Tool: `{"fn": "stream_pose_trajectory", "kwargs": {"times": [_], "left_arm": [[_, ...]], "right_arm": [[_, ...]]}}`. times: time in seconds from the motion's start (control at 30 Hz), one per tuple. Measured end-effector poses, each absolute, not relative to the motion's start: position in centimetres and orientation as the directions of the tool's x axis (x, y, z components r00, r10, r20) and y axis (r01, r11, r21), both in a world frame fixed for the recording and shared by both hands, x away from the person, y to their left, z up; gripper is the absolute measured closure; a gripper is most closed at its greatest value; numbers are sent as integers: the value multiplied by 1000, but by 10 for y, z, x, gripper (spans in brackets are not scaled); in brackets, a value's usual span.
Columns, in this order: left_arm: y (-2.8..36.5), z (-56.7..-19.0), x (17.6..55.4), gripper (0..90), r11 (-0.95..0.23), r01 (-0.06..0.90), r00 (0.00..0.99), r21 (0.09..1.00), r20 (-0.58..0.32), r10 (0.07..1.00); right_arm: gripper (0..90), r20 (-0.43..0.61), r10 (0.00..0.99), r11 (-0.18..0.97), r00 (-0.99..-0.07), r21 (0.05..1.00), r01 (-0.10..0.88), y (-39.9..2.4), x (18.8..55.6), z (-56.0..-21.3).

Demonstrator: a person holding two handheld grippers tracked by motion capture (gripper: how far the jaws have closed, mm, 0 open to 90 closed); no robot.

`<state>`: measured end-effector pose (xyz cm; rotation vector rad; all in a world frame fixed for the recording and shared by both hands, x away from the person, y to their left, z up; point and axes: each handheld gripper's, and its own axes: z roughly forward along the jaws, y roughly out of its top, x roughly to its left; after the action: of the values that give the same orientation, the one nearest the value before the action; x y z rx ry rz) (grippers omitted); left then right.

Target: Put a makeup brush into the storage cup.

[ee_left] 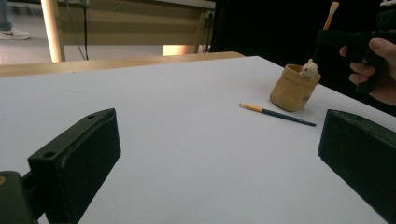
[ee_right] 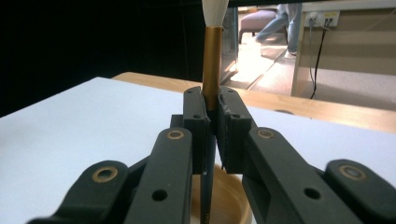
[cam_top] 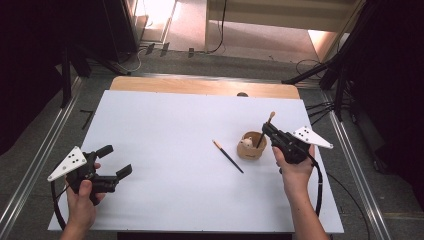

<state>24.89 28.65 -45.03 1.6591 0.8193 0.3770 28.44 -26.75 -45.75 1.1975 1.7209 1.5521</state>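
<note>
A small tan wooden cup with a little white figure on its rim stands right of the table's middle, also in the left gripper view. My right gripper is shut on a paintbrush that stands nearly upright, its dark handle down in the cup. The right gripper view shows the brush's gold ferrule and white tip rising between the closed jaws. A second brush lies flat on the white sheet left of the cup. My left gripper rests open at the near left, empty.
The white sheet covers a wooden table whose bare far edge shows. Metal rails run along both sides on the floor. Dark stands and cables sit at the far left and right.
</note>
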Motion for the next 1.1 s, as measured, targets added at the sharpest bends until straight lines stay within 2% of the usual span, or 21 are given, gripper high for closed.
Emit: {"fn": "stream_pose_trajectory", "kwargs": {"times": [0.27,0.33,0.37,0.53,0.67,0.8,0.87,1.0,1.1], "left_arm": [[286,-451,249,0,-67,312,701,948,-182,689],[286,-451,249,0,-71,312,703,947,-180,688],[286,-451,249,0,-70,313,702,947,-181,688],[286,-452,249,0,-70,318,699,945,-184,691],[286,-452,249,0,-69,316,700,946,-184,690],[286,-452,249,0,-67,318,699,946,-185,691],[286,-452,249,0,-65,316,699,946,-186,690],[286,-452,249,0,-63,315,700,947,-187,689],[286,-452,249,0,-63,314,701,947,-187,688]], "right_arm": [[841,172,870,-37,-462,958,286,-266,285,-468],[807,178,870,-42,-460,956,289,-266,286,-471],[755,183,871,-51,-456,957,287,-266,286,-471],[739,192,874,-60,-445,954,294,-268,284,-471],[659,207,874,-72,-440,950,303,-268,284,-471],[549,208,876,-76,-435,951,301,-270,282,-469],[470,207,879,-75,-429,950,304,-271,281,-468],[255,204,887,-70,-415,946,315,-274,278,-465],[161,184,897,-58,-401,951,304,-277,275,-463]]}}
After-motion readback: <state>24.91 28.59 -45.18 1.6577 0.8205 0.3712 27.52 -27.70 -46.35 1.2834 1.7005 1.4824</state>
